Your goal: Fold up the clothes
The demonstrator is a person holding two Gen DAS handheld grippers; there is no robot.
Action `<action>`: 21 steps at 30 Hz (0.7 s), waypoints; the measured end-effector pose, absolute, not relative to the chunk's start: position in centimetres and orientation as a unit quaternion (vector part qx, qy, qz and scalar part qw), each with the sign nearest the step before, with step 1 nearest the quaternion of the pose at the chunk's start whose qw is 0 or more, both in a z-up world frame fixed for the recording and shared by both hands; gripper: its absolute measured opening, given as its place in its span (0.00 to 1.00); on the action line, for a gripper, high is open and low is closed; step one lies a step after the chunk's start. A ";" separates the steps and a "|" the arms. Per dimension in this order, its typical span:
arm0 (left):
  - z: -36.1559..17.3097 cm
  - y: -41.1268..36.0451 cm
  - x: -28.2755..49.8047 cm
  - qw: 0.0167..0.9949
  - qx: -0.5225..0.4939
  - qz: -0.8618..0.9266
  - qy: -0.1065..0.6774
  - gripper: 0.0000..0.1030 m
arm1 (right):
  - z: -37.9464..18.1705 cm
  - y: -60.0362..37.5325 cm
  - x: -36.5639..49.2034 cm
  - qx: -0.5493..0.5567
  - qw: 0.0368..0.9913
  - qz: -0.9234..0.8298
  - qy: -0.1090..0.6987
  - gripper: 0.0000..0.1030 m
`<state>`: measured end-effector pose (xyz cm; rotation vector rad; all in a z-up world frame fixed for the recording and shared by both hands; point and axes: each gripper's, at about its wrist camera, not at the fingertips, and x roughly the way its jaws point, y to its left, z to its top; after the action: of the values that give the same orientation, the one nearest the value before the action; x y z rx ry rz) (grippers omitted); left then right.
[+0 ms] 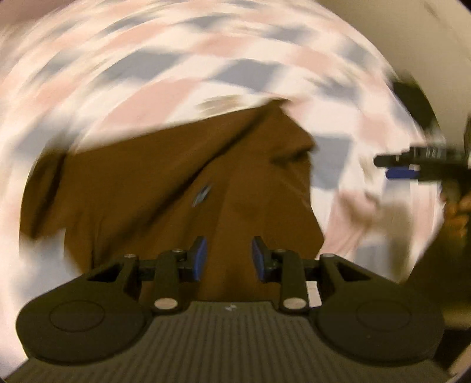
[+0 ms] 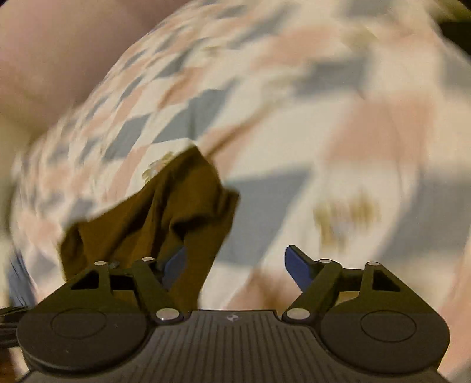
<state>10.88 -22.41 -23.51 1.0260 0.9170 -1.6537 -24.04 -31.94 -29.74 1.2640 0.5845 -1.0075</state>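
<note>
A brown garment (image 1: 164,188) lies spread on a checked bedspread (image 1: 182,70), with a diagonal fold across it and a small blue mark near its middle. My left gripper (image 1: 229,258) hovers over its near part, blue pads a little apart, and only the cloth below shows through the gap. The right wrist view shows a bunched corner of the same brown garment (image 2: 164,206) draped over the left finger (image 2: 175,265) of my right gripper (image 2: 235,266). Its jaws stand wide apart and press on nothing. That right gripper (image 1: 397,168) also shows at the right edge of the left wrist view.
The pink, grey-blue and white bedspread (image 2: 338,123) fills both views, heavily blurred. A pale wall (image 1: 397,23) shows at the upper right of the left wrist view, and a dark shape (image 1: 412,100) stands by the bed's edge.
</note>
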 end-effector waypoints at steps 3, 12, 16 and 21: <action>-25.3 -24.8 6.3 0.346 0.520 -0.751 0.215 0.27 | -31.3 -27.5 -25.1 0.611 0.605 -0.465 0.212 0.71; -32.2 -24.2 -0.9 -0.041 0.621 -0.752 -0.217 0.27 | -34.5 -13.8 -26.4 0.653 0.488 -0.559 0.151 0.71; -34.5 -24.3 -2.3 -0.179 0.604 -0.681 -0.372 0.27 | -35.7 -9.9 -27.9 0.669 0.424 -0.601 0.104 0.72; -36.7 -24.2 -3.9 -0.311 0.583 -0.599 -0.452 0.38 | -36.8 -7.7 -27.6 0.686 0.391 -0.610 0.066 0.72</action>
<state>-3.91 -24.24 -36.74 2.3141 -1.7953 -2.3794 -27.59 -7.65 -36.82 1.7424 0.1672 -1.5496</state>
